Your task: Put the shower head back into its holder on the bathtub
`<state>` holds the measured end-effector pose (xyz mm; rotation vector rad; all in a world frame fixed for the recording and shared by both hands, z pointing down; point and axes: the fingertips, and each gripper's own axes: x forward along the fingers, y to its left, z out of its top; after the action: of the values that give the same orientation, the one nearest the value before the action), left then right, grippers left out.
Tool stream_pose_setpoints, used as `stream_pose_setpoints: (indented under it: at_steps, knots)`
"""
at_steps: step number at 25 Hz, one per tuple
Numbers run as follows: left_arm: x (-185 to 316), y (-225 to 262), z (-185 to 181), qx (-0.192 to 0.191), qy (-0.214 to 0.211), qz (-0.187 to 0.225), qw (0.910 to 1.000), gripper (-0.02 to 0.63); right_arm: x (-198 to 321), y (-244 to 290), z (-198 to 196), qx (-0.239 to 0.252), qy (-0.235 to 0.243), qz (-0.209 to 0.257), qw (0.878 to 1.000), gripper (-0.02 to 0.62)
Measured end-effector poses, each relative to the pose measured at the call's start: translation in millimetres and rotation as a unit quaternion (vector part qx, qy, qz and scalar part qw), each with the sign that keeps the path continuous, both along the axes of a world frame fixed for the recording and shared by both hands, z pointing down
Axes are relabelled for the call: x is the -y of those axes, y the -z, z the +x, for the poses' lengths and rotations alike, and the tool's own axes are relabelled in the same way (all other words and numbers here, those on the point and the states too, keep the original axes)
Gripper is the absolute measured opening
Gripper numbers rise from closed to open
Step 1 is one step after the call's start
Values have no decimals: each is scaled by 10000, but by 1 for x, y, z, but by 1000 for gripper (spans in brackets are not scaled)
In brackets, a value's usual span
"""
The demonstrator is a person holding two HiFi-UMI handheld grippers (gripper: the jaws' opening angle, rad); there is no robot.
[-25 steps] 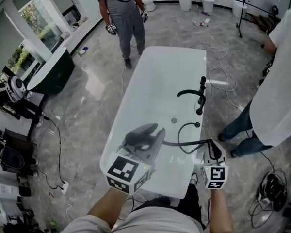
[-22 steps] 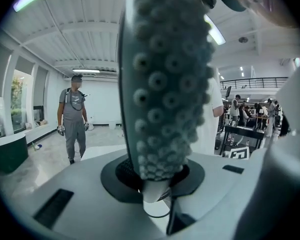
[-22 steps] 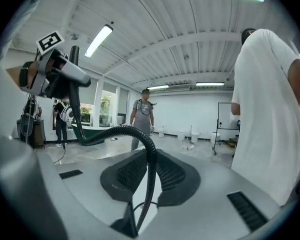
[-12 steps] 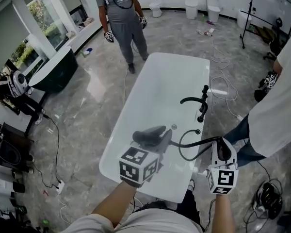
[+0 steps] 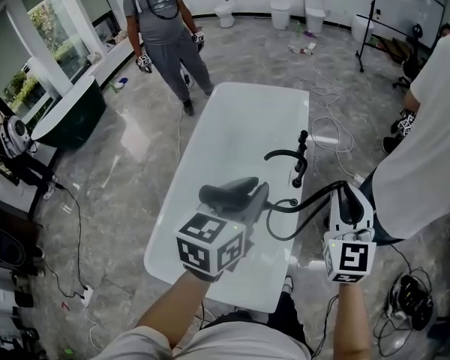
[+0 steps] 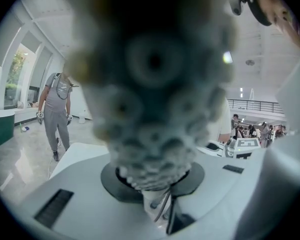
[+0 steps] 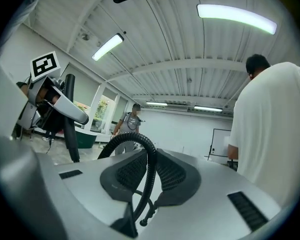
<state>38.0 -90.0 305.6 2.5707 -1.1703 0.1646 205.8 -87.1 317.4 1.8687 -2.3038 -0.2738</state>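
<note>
Standing in the middle of the head view, a long white bathtub (image 5: 236, 115) is seen with nothing but its bare white inside visible. Black tap fittings (image 5: 294, 158) are mounted on its right rim. The shower head (image 5: 225, 192) is not in the tub or on the fittings: it is held over the near end of the tub, clamped between the jaws of the left gripper (image 5: 247, 203). Its black hose (image 5: 309, 199) is looped from the rim across to the right gripper (image 5: 349, 199), whose jaws are closed narrowly on it.

In the left gripper view the frame is almost filled by the blurred nozzle face (image 6: 152, 99) of the shower head, something the head view does not present. A person in grey (image 6: 56, 111) is seen beyond the far end of the tub. In the right gripper view the ribbed hose (image 7: 149, 166) is shown pinched between the two dark pads. The left gripper's marker cube (image 7: 44, 64) is shown high at the left. A person in a white shirt (image 7: 272, 134) is seen close on the right, and strip lights (image 7: 236, 15) on the ceiling are visible only in this view.
</note>
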Motion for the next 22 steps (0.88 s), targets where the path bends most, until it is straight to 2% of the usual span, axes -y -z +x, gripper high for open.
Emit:
stream_pose_setpoints:
  at_steps: [7, 17, 22]
  knots:
    - [20, 38, 20, -233, -94, 301, 9992, 83, 21, 56, 13, -472, -67, 627, 9969, 66]
    - [58, 107, 92, -377, -214, 893, 9951, 83, 61, 132, 87, -866, -202, 1426, 9858, 66]
    - [77, 111, 120, -313, -175, 871, 9956, 83, 83, 137, 113, -948, -247, 1464, 9844, 65]
